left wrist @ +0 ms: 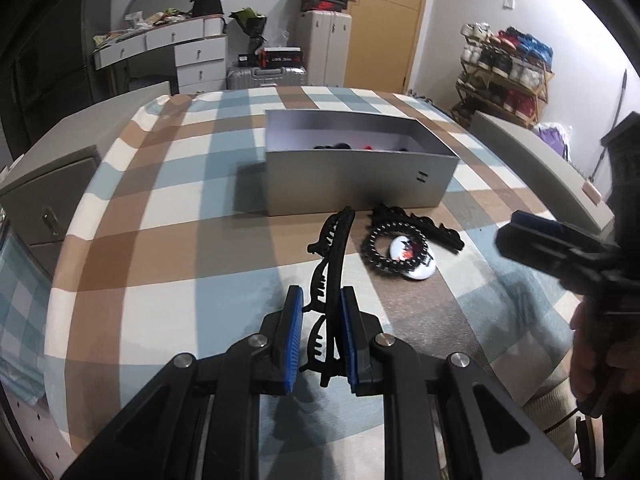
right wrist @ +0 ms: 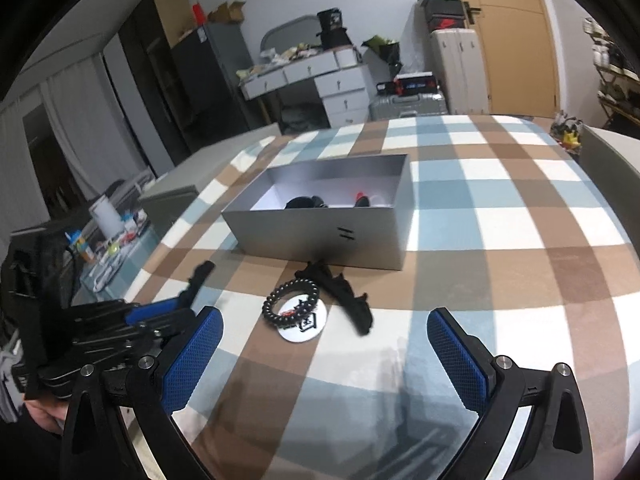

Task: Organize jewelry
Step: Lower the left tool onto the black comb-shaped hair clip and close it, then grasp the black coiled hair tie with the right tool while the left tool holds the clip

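My left gripper is shut on a long black toothed hair clip, which sticks out forward above the plaid bedspread. In the right wrist view this gripper and its clip appear at the left. An open grey box stands ahead with dark items and something red inside. In front of it lie a black bead bracelet, a round white badge and another black clip. My right gripper is open and empty, hovering near the bracelet and badge.
The bed's grey side boards rise on both sides. Beyond the bed are a white dresser, suitcases, a wooden door and a shoe rack. A cluttered low table stands left of the bed.
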